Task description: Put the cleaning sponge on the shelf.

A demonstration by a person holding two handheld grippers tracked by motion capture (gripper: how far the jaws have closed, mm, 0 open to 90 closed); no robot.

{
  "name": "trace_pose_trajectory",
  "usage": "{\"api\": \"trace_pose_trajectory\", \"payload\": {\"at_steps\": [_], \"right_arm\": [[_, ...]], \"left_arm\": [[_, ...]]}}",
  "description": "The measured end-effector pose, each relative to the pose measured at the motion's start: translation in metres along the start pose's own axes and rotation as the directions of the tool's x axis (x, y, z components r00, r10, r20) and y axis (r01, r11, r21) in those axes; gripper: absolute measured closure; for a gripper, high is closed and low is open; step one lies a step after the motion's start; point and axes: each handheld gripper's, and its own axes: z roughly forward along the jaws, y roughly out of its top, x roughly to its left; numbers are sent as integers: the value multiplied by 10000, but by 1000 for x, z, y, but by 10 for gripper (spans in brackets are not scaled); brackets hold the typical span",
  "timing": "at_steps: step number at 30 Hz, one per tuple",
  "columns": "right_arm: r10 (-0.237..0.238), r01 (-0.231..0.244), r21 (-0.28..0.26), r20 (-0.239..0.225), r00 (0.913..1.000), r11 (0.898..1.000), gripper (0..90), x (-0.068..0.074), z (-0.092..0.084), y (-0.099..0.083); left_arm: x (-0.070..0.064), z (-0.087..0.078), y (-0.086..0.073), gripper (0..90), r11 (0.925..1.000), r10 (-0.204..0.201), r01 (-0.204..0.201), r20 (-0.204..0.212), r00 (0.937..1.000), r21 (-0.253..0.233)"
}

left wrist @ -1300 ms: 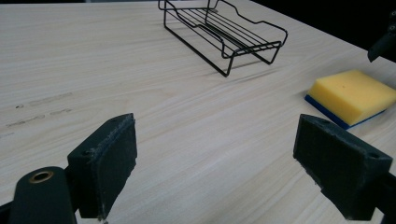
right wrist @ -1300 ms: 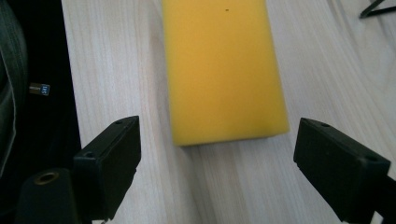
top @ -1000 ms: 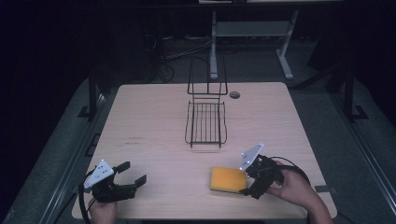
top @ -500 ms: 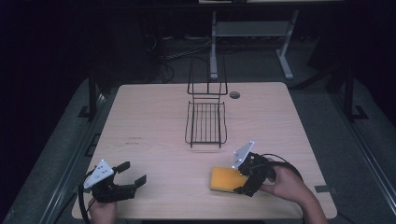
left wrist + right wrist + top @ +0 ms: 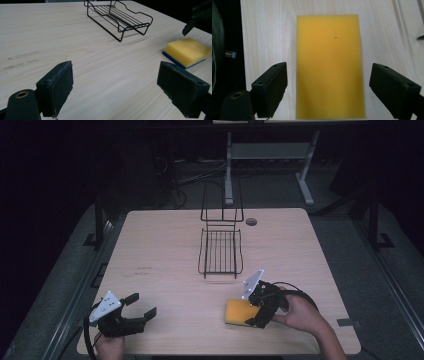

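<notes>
Right gripper over the sponge

The right gripper (image 5: 253, 312) hangs above the yellow sponge (image 5: 239, 312) near the table's (image 5: 160, 250) front edge, jaws spread either side, not touching it. The left gripper (image 5: 141, 306) rests released, well apart, near the front left corner

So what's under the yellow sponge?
The sponge has a thin blue layer at its base and lies flat on the table. Whatever the sponge covers is hidden.

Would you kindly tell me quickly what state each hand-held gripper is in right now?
Left hand-held gripper: open, holding nothing.
Right hand-held gripper: open, jaws either side of the yellow sponge, not gripping it.
</notes>
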Motion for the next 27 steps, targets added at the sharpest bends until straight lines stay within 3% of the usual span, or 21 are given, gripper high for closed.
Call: {"api": "trace_pose_trajectory", "payload": {"at_steps": [27], "right_arm": [[72,-58,264,-539,9985,9996,146,-4,24,7]], "left_arm": [[0,-1,0,128,10000,-42,42,4,10000,-47]]}}
